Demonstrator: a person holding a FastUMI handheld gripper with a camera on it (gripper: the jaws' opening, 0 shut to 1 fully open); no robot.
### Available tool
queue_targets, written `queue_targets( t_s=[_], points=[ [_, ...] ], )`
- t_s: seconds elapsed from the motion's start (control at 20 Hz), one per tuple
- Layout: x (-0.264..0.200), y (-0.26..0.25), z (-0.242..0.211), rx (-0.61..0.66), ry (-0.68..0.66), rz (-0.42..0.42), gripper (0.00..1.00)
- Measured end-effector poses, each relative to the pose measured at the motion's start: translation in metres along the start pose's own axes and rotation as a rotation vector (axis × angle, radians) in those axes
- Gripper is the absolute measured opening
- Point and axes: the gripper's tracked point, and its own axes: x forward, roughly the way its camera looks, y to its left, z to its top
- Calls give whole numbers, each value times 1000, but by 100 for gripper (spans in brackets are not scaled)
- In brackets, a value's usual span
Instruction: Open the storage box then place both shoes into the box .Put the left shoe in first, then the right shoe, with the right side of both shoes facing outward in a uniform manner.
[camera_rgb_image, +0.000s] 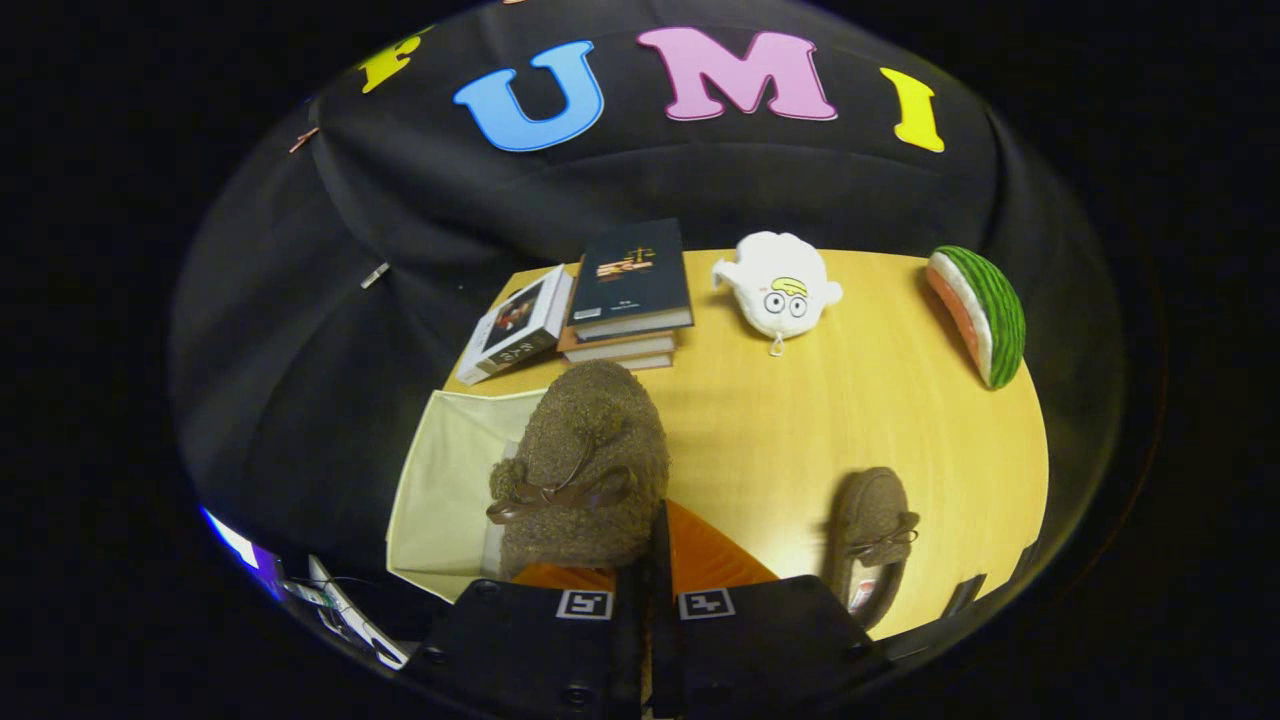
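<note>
A brown shoe (585, 470) of curly, fleece-like fabric, with a darker brown bow on its top, is held by the tool (648, 560); the two black fingers (610, 620) are almost together, closed on the heel edge of this shoe. The shoe is rounded and bulky, its long axis runs away from the fingers and the toe is pointed toward the books (600, 305). It is held above the open cream storage box (440, 490), whose fabric walls are seen under it. An orange flap (705, 555) lies beside the fingers. The second shoe (872, 540), of the same woolly material, is lying on the smooth yellow wooden worktop (800, 420), well apart to the right, toe away from the tool. Square black-and-white markers (706, 603) are fixed on the fingers.
</note>
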Motion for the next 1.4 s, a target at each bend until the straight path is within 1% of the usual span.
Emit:
queue_targets(
  t_s=[0.15,0.3,0.45,0.7,0.95,1.15,1.3,1.4],
  points=[
    [16,52,2,6,20,48,9],
    [38,90,-7,-22,55,46,9],
    [66,116,-25,-32,97,48,9],
    [109,123,-59,-62,178,-7,9],
    [134,117,-62,-57,179,-55,9],
    [144,122,-70,-25,211,-53,9],
    [149,134,-76,36,233,-47,9],
    [151,144,-84,64,275,-38,13]
  ],
)
